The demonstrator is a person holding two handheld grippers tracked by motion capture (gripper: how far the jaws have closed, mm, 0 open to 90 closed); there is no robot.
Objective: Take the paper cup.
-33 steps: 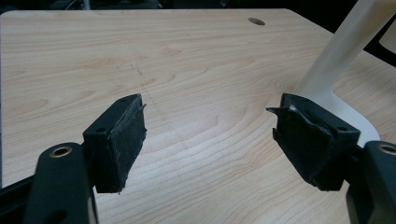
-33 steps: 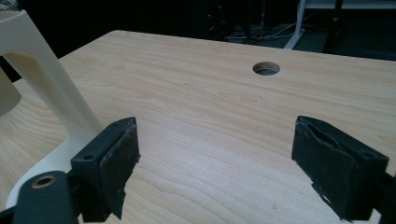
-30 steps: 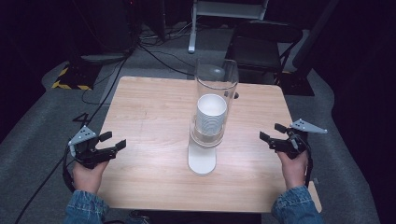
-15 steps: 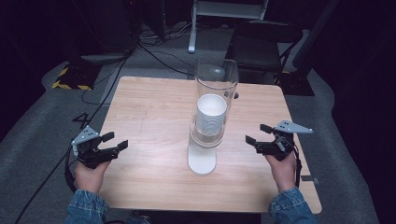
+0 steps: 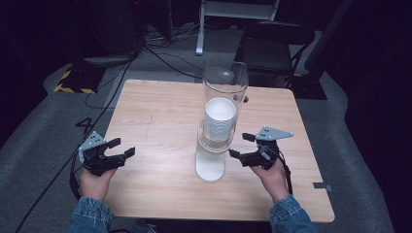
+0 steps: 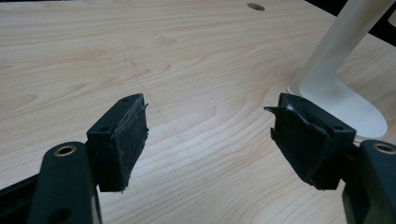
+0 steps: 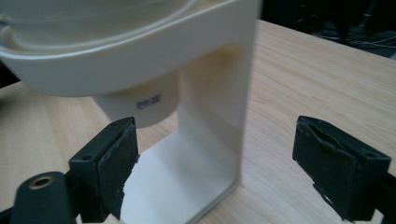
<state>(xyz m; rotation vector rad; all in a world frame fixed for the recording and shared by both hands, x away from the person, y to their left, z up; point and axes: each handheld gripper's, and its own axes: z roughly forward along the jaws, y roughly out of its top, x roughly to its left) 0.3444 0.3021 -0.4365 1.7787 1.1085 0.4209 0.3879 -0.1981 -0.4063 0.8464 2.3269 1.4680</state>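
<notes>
The upright cup dispenser [image 5: 216,136] stands just left of the right hand-held gripper [image 5: 241,145], far nearer than the left hand-held gripper [image 5: 124,147]; both gape wide, empty.

one cup dispenser [image 5: 214,145], one cup stack [image 5: 219,119], two grippers, one table [image 5: 155,111]

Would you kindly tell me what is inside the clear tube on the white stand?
The clear tube holds a stack of white cups. The stand's ring covers the stack's lower part, hiding the count.
</notes>
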